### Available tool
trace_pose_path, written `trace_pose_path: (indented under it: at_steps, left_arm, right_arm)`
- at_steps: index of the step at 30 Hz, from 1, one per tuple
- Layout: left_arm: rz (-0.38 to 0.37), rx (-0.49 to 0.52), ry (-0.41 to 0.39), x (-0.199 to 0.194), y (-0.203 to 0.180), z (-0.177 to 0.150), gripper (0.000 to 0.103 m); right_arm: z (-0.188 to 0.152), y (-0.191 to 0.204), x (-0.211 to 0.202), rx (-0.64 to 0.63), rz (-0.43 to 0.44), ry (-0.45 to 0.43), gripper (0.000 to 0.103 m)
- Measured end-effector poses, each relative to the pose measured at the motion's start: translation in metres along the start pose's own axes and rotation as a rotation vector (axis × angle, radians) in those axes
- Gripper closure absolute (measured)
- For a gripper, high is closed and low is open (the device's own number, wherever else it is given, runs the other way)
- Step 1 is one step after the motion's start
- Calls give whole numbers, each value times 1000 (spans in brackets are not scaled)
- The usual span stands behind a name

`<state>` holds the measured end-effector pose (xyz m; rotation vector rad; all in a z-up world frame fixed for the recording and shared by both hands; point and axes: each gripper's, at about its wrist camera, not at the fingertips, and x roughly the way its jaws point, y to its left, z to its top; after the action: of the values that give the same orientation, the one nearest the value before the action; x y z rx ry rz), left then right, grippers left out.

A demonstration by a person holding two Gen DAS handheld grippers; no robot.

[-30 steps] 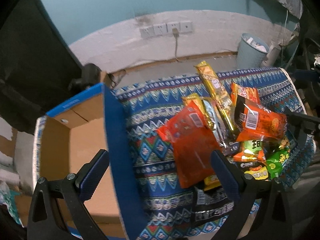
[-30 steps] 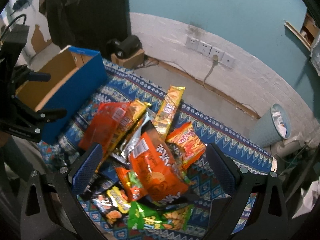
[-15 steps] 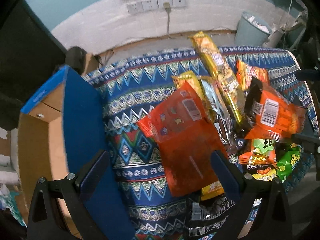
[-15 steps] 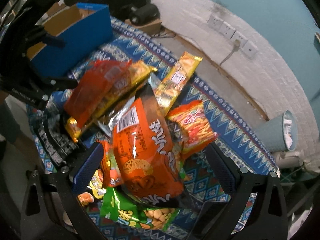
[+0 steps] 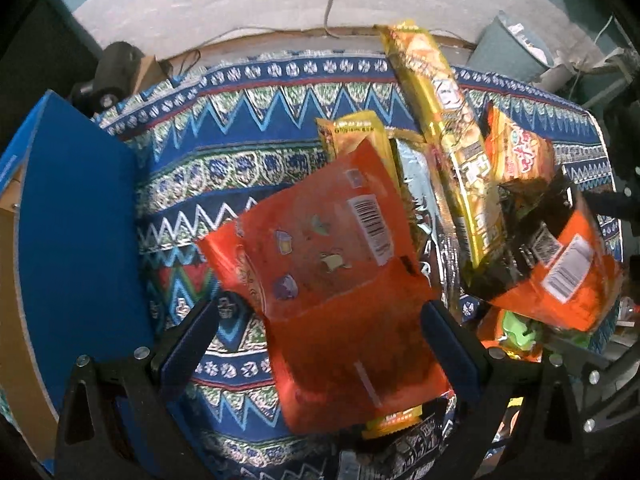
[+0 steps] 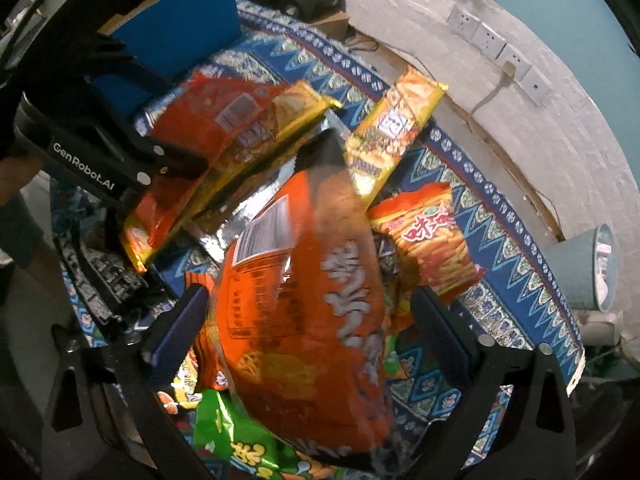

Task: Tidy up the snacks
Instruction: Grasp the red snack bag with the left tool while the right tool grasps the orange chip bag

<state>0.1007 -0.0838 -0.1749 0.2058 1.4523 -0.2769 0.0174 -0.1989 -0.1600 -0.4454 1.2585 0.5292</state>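
A pile of snack packets lies on a blue patterned cloth (image 5: 248,168). My left gripper (image 5: 320,332) is open, its fingers on either side of a flat red-orange packet (image 5: 332,264) with a barcode. My right gripper (image 6: 312,328) is open around a puffy orange chip bag (image 6: 304,304), which also shows in the left wrist view (image 5: 560,276). A long yellow packet (image 5: 440,112) and an orange stick-snack packet (image 6: 428,240) lie behind. A green packet (image 6: 240,440) lies under the orange bag. The left gripper's body shows in the right wrist view (image 6: 100,168).
A blue cardboard box (image 5: 76,208) with an open top stands at the cloth's left end; it also shows in the right wrist view (image 6: 180,36). A grey bin (image 6: 580,272) stands on the floor past the cloth. Wall sockets (image 6: 492,40) sit on the white wall.
Both grippers have moved down and in toward the pile. The red-orange packet now lies between my left fingers and the orange chip bag between my right fingers.
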Motion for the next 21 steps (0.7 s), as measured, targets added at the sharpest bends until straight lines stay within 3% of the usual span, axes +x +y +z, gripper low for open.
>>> trace_pose_path:
  at_steps: [5, 11, 13, 15, 19, 21]
  left_arm:
    - [-36, -23, 18, 17, 4, 0, 1]
    - [-102, -87, 2, 31, 14, -4, 5]
    - [-150, -91, -28, 30, 16, -8, 35]
    - [-216, -95, -16, 30, 14, -9, 53]
    - [-187, -60, -60, 21, 5, -14, 71]
    - [-176, -46, -80, 12, 4, -10, 74]
  right_arm:
    - [-4, -6, 13, 33, 28, 43, 25]
    - [-4, -15, 10, 99, 29, 26, 39]
    - [-2, -19, 6, 119, 25, 13, 43]
    - [-2, -20, 2, 133, 18, 1, 44]
    - [-4, -16, -2, 151, 7, -15, 46]
    - [-4, -15, -5, 161, -1, -27, 46]
